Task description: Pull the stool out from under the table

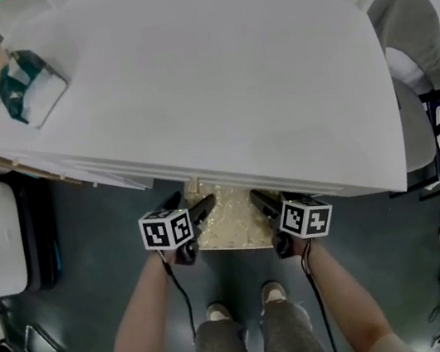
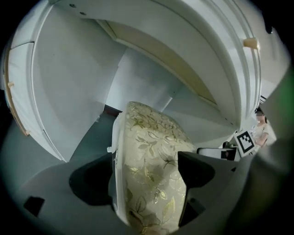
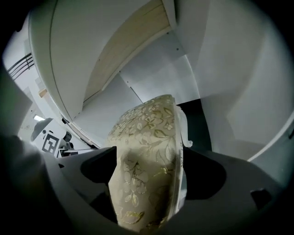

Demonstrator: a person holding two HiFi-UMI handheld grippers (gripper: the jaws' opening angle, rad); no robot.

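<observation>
- Stool (image 1: 231, 226): floral padded seat, mostly tucked beneath the white surface (image 1: 229, 85). Only its near edge shows, lying between the two grippers.
- Left gripper (image 1: 201, 210): jaws spread wide and straddling the seat's left side. The cushion fills the gap, but no clamp is evident.
- Right gripper (image 1: 263, 202): jaws likewise wide, with the seat's right side between them, unclamped.
- Progress, as judged: the approach is complete. Closing on the seat and the whole outward pull are left to do.

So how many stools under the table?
1: the floral stool under the table at its near edge, between the left gripper and right gripper. Others may be hidden.
</observation>
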